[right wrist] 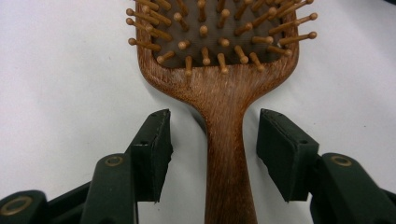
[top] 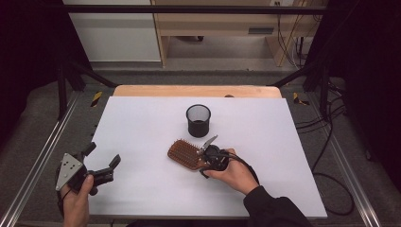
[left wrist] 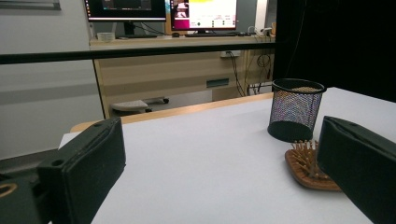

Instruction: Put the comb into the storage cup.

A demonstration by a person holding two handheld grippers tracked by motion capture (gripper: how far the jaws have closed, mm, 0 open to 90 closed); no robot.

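A brown wooden paddle hairbrush point(top: 185, 154), laid bristles-up just in front of the black wire-mesh cup point(top: 198, 120), is straddled at its handle by the spread right gripper point(right wrist: 212, 149), seemingly for a pinch, while the left gripper point(top: 101, 163) is held agape, well left of the cup.

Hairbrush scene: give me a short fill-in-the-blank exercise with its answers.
1. The right gripper has its jaws on either side of the hairbrush's ____.
2. The hairbrush lies with its bristles facing ____.
3. The mesh cup stands ____ the hairbrush, seen from the person.
4. The left gripper's jaws are ____.

Answers: handle; up; beyond; open
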